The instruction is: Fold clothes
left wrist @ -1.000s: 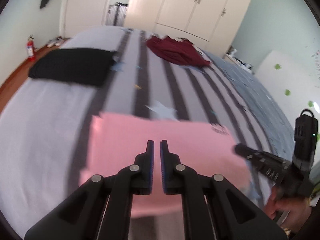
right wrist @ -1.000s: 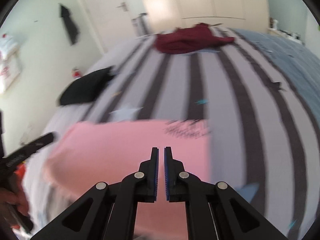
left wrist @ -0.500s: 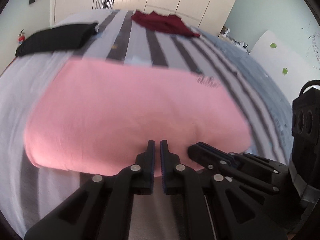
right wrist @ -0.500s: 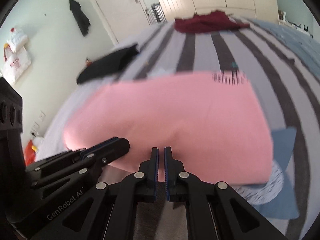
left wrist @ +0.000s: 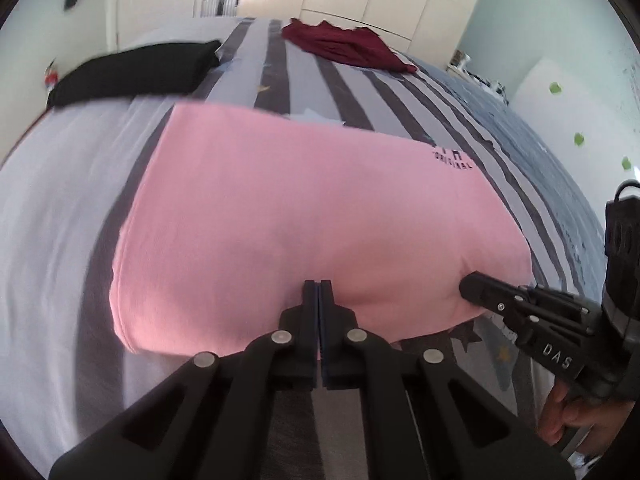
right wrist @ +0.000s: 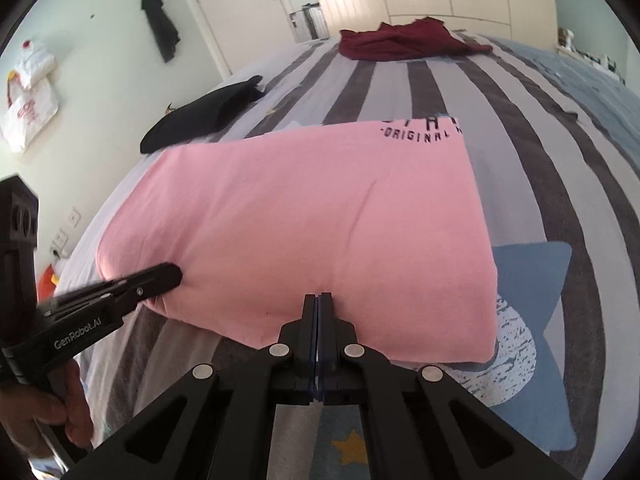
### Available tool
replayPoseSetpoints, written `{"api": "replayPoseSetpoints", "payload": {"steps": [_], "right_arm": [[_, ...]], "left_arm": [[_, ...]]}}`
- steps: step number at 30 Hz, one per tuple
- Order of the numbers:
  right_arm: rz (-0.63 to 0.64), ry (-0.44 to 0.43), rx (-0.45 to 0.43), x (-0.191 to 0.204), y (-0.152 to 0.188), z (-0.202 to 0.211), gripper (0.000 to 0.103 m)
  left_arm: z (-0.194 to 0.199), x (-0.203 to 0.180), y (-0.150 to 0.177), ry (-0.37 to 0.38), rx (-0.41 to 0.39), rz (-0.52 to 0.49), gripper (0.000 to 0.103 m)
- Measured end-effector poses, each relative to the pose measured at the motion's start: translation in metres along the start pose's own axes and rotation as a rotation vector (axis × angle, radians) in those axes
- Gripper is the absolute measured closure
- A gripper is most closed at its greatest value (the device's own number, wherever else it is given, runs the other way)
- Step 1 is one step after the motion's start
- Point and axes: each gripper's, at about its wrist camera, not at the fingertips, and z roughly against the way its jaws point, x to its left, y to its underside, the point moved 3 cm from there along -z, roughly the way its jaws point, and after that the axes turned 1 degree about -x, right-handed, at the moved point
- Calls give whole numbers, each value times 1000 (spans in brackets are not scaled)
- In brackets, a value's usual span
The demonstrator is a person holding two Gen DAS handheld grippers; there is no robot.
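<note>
**A:** What has changed over the last second?

**B:** Both grippers have come down and forward. A second ago they hung above the bed with a slit showing between the pads; now the left gripper and right gripper have their pads pressed together on the near rounded edge of the pink shirt, which also fills far more of both views.

**A:** So each is pinching cloth?

**B:** It looks so. Each pair of tips meets right at the near fold, though how many layers are caught I cannot tell.

**A:** Where does the shirt lie?

**B:** Flat on the striped bedspread, already folded into a rectangle, near the edge closest to the person. Its long axis runs left to right across both views; the printed lettering sits at the far right corner, so the rounded fold faces the person.

**A:** What could go wrong?

**B:** If only the top layer is held, lifting may peel the fold open. Uneven pulls by the two hands could skew the rectangle, and dragging may bunch the bedspread. The black garment and maroon garment lie well apart, so they pose no hazard.
</note>
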Motion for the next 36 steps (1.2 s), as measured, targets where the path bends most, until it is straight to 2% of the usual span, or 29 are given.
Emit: {"api": "replayPoseSetpoints", "payload": {"steps": [7,10,13,16,19,26,30,33,36], "right_arm": [[-41,57,-8,-26,-4,11,103],[-20,51,-10,-30,5,6,103],[-23,48,5,-31,-1,7,103],[-22,60,-1,-33,-7,12,103],[-31,66,-4,-38,-8,13,103],[-53,80,-12,-51,-12,17,103],[-75,66,-2,-59,-3,9,103],[-107,43,-3,-64,-2,8,103],[-89,49,8,-62,-6,9,103]], "left_arm": [[13,29,1,-61,-14,55,101],[2,33,9,-54,-12,64,101],[11,34,3,-66,-16,73,101],[27,42,-1,-106,-47,76,101],[28,54,8,-146,-41,89,101],[35,60,9,-158,-55,113,101],[16,65,28,-158,-26,109,101],[14,70,28,-142,-29,129,101],[19,75,23,-141,-22,162,101]]}}
